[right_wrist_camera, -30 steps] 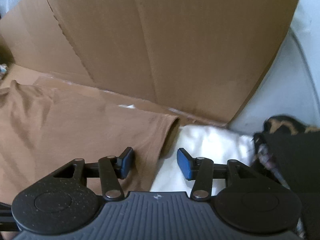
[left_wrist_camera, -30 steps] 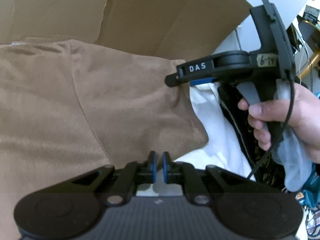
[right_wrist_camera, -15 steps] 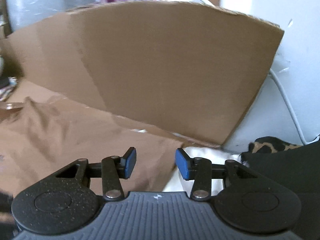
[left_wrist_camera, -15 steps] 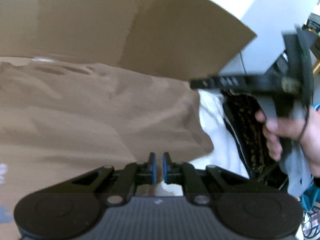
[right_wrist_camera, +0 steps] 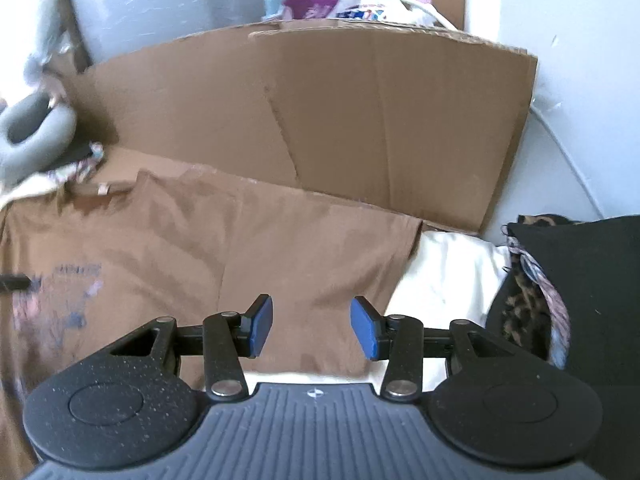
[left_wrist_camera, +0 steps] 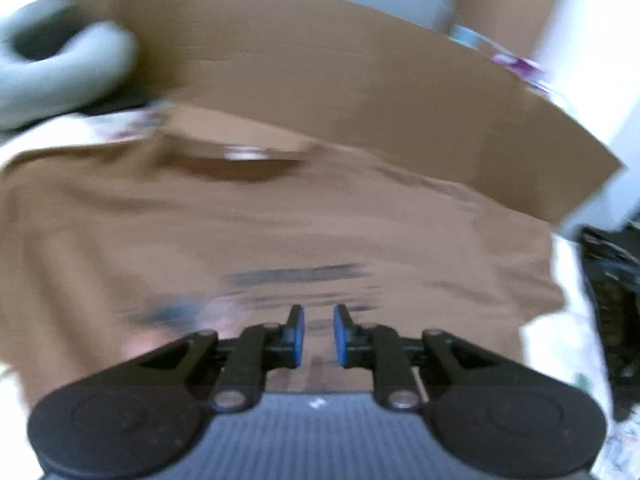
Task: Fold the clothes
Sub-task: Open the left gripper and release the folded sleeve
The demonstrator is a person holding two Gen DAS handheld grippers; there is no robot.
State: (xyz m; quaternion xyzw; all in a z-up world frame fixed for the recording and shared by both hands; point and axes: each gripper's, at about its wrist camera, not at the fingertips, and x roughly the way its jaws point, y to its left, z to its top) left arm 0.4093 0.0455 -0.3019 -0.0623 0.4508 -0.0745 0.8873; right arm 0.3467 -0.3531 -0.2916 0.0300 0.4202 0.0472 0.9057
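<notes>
Overhead, both hand-held grippers (left_wrist_camera: pixel 319 330) (right_wrist_camera: pixel 311 327) tilt down toward the brown T-shirt (right_wrist_camera: pixel 240 248), empty.

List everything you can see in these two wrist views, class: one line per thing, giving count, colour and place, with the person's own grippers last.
T-shirt: one, brown with a faded print, spread flat in the middle.
Cardboard sheet: one, brown, upright behind the T-shirt.
White cloth: one, cream-white, under the T-shirt's right edge.
Black garment: one, black, far right.
Leopard-print fabric: one, tan and black, beneath the black garment.
Neck pillow: one, grey, far left at the back.
Printed bag: one, white with purple, behind the cardboard.
Left gripper: one, black with blue pads, jaws opening, nothing between them, above the T-shirt.
Right gripper: one, black with blue pads, open, empty, over the T-shirt's right part.
</notes>
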